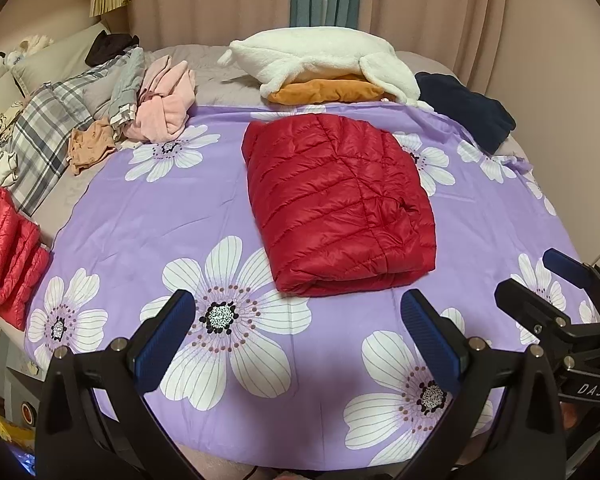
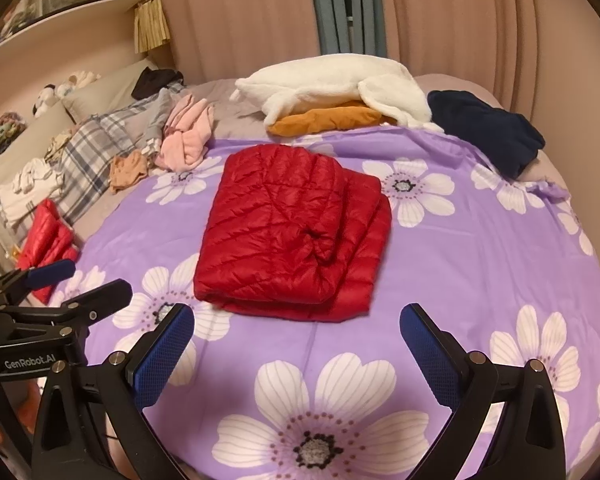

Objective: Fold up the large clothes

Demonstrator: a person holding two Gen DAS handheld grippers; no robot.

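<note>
At the far left edge of the bed, a smaller red quilted garment (image 1: 10,256) is lying folded beside a grey plaid blanket (image 1: 40,136), with a crumpled pink garment (image 1: 166,110) further in. The left gripper (image 1: 298,332) is hovering over the purple flowered sheet (image 1: 140,216), jaws released and holding nothing. Just beyond it, in the middle of the sheet, the red quilted puffer jacket (image 1: 336,204) is sitting folded into a thick rectangle, layers stacked. It is looking light, soft and springy, with a slick shell likely to slide, so pinching deep at the near folded edge seems wisest. The right gripper (image 2: 296,340) is waiting equally spread and empty. Far right, a white fleece garment (image 1: 320,60) is lying over an orange one (image 1: 324,90), beside a navy garment (image 1: 466,110).
</note>
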